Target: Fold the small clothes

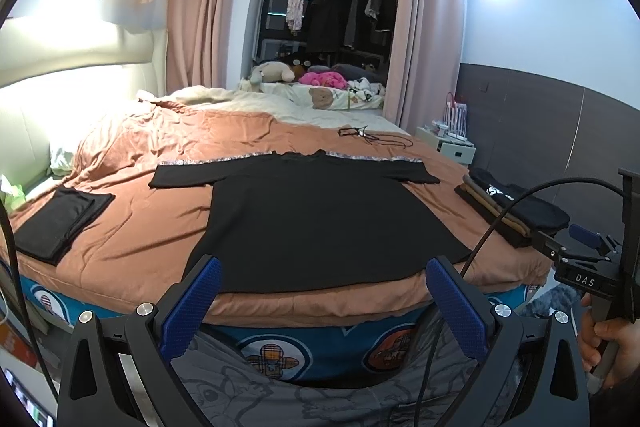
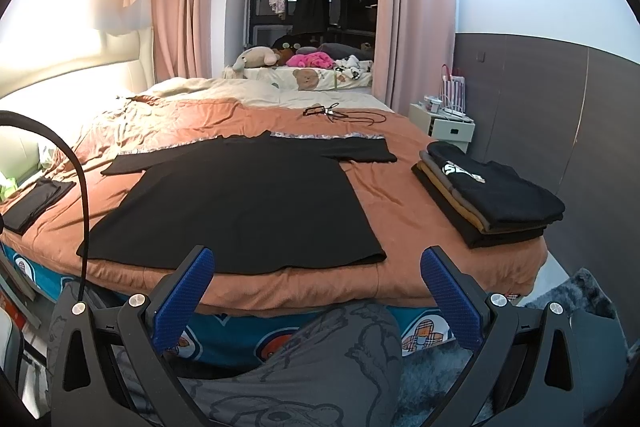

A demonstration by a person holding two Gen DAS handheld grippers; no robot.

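Rumpled orange bedding (image 1: 140, 227) carries the black tee (image 1: 320, 219), spread flat; my left claw (image 1: 324, 303) gapes wide short of its hem, so I may pinch blanket too. From the right, my right claw (image 2: 320, 291) hangs wide and empty; a careless sweep could topple the folded stack (image 2: 488, 195).

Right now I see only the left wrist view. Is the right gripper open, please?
Observer: Yes, the right gripper is open, with nothing between its fingers.
Operator: The stack is half hidden for me. Is it all on the bed?
Observer: Yes, the stack lies whole on the bed, near its right edge, with a black top that has a white print.
Operator: Does the right gripper touch the shirt?
Observer: No, it hangs in front of the bed, and the shirt lies flat beyond it.
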